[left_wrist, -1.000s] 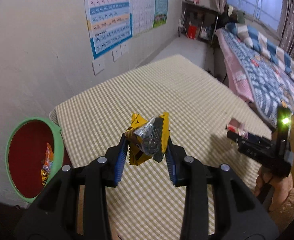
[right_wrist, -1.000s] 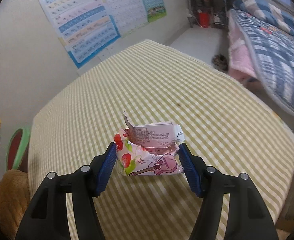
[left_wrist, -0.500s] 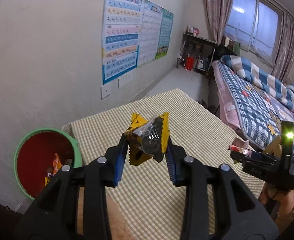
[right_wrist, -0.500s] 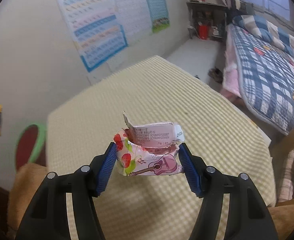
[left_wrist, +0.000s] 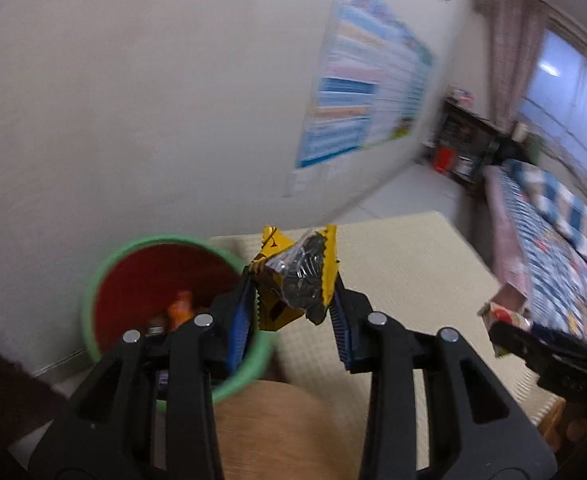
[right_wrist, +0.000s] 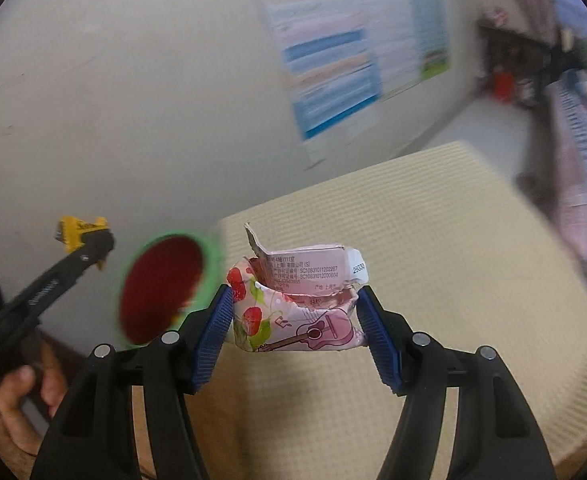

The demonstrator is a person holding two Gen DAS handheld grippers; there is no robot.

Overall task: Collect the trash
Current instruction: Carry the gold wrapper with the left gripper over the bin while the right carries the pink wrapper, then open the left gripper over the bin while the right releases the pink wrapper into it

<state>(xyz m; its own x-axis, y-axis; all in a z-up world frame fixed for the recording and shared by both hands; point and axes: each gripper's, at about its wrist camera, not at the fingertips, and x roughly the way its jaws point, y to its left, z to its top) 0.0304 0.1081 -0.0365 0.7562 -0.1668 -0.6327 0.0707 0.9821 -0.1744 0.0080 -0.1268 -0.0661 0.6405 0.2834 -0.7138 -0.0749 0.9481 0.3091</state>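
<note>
My left gripper [left_wrist: 293,304] is shut on a crumpled yellow and silver snack wrapper [left_wrist: 299,278], held in the air just right of a green-rimmed bin [left_wrist: 105,280] with a red inside that holds some trash. In the right wrist view my right gripper [right_wrist: 295,320] is shut on a torn pink strawberry-print carton [right_wrist: 293,304], above the checked table [right_wrist: 433,248]. The bin [right_wrist: 213,256] lies to its left there, and further left the left gripper [right_wrist: 89,240] shows with the yellow wrapper [right_wrist: 73,232]. The right gripper and pink carton [left_wrist: 505,312] appear at the right edge of the left wrist view.
The bin stands on the floor between the table's end and a pale wall with posters [left_wrist: 357,92]. A bed [left_wrist: 565,240] with a checked blanket runs along the right. A hand [right_wrist: 17,392] grips the left tool. A tan rounded thing [left_wrist: 277,428] lies below the left gripper.
Both grippers have swung left and back from over the table toward the bin, each still holding its trash. The bin now looms larger and nearer in both views.
</note>
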